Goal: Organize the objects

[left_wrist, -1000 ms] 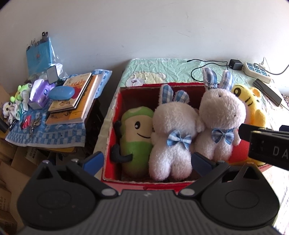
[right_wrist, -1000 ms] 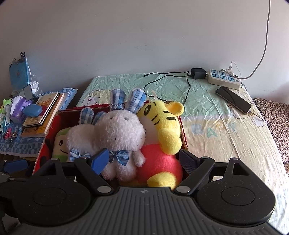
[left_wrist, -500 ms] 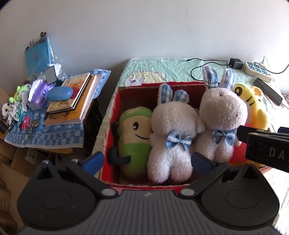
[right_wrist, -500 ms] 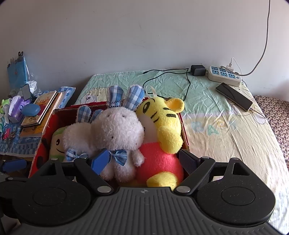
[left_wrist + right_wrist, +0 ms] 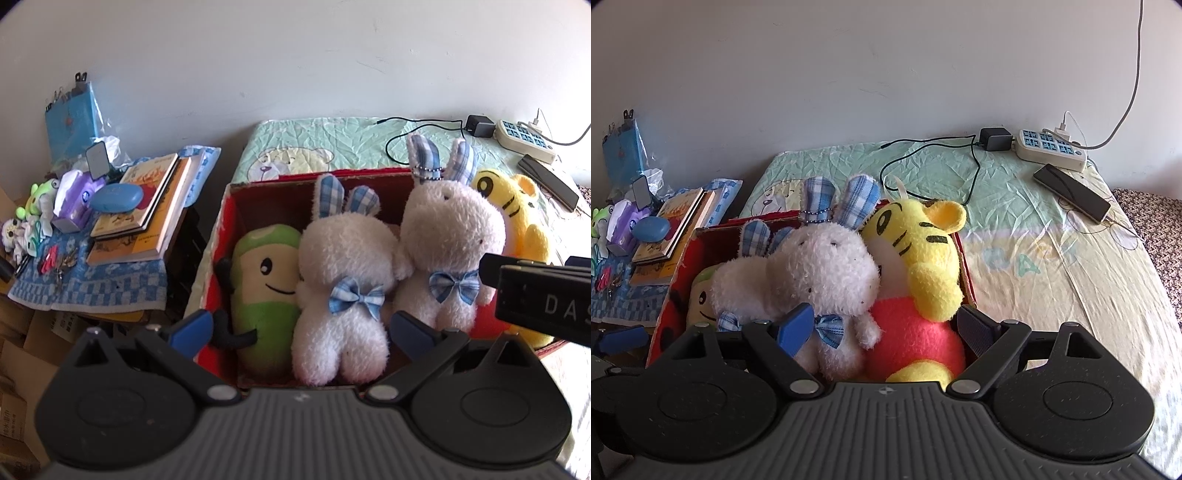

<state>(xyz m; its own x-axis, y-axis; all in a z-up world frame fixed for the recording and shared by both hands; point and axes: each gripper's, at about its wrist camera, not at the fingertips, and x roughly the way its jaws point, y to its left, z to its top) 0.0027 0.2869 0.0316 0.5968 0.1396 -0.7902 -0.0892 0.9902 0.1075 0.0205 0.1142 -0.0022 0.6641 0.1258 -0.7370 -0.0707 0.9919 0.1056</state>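
A red box [image 5: 221, 225] on the bed holds several plush toys in a row: a green one [image 5: 267, 280], a smaller white rabbit [image 5: 343, 284], a taller white rabbit [image 5: 450, 240] and a yellow tiger [image 5: 524, 221]. My left gripper [image 5: 301, 334] stands open just in front of the box, level with the green toy and the smaller rabbit. In the right wrist view the tiger [image 5: 923, 258] and the taller rabbit [image 5: 827, 269] fill the box [image 5: 676, 295]. My right gripper [image 5: 884, 328] is open before them, holding nothing.
A side table with a blue checked cloth [image 5: 92, 288] stands left of the bed, carrying books [image 5: 144, 206], a blue case and small items. At the bed's far end lie a power strip [image 5: 1051, 147], a charger with cable [image 5: 995, 138] and a phone [image 5: 1071, 192].
Both cameras have drifted slightly, so the box and toys sit a little differently in view. Both grippers stay open and nothing was grasped or moved.
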